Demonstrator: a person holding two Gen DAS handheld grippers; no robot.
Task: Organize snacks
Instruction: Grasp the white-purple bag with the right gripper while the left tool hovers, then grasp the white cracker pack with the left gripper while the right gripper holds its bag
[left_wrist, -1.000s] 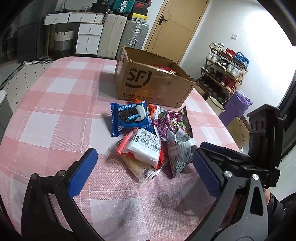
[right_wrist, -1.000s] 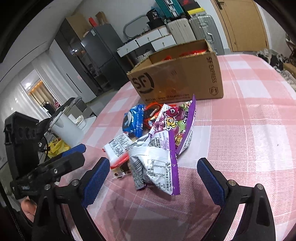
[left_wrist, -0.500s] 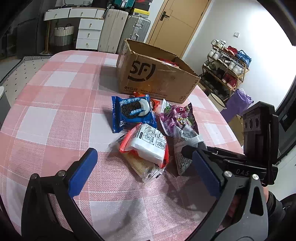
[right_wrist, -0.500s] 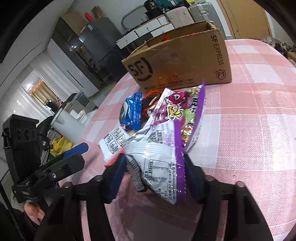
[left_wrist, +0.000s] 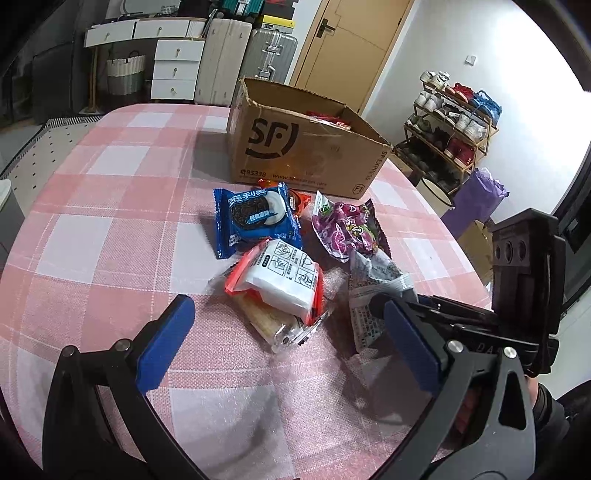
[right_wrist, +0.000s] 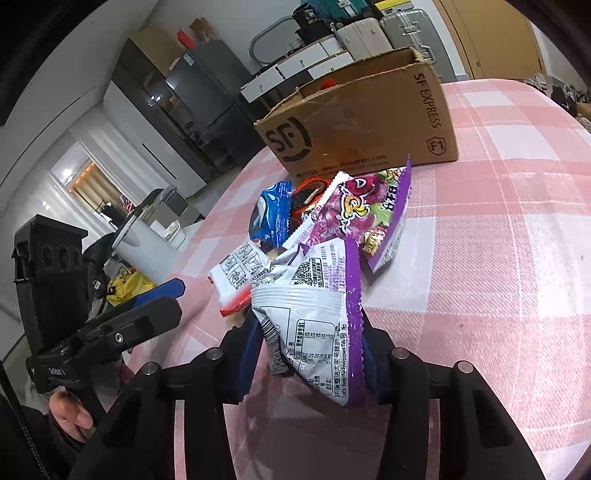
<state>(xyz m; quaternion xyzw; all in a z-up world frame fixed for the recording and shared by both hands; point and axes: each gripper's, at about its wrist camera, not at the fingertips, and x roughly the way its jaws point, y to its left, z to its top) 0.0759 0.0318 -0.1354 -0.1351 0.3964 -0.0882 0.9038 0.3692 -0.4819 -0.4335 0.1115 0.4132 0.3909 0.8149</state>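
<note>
A pile of snack packets lies on the pink checked tablecloth (left_wrist: 110, 229) in front of an open SF cardboard box (left_wrist: 295, 151). My right gripper (right_wrist: 308, 354) is shut on a silver-and-purple snack bag (right_wrist: 317, 310), which also shows in the left wrist view (left_wrist: 373, 288), and holds its near end. My left gripper (left_wrist: 284, 343) is open and empty, just short of the pile. In the pile are a blue Oreo packet (left_wrist: 255, 218), a white-and-red packet (left_wrist: 280, 280) on a clear-wrapped cracker pack (left_wrist: 273, 325), and a purple candy bag (left_wrist: 343, 229).
The box (right_wrist: 365, 129) holds some red packets and stands at the far side of the table. A shoe rack (left_wrist: 454, 122) and a purple bag (left_wrist: 476, 199) stand beyond the table's right edge. Suitcases and drawers line the back wall.
My right gripper moved in and closed on the silver-and-purple bag, whose near end is now lifted. My left gripper stayed open and edged a little closer to the pile.
</note>
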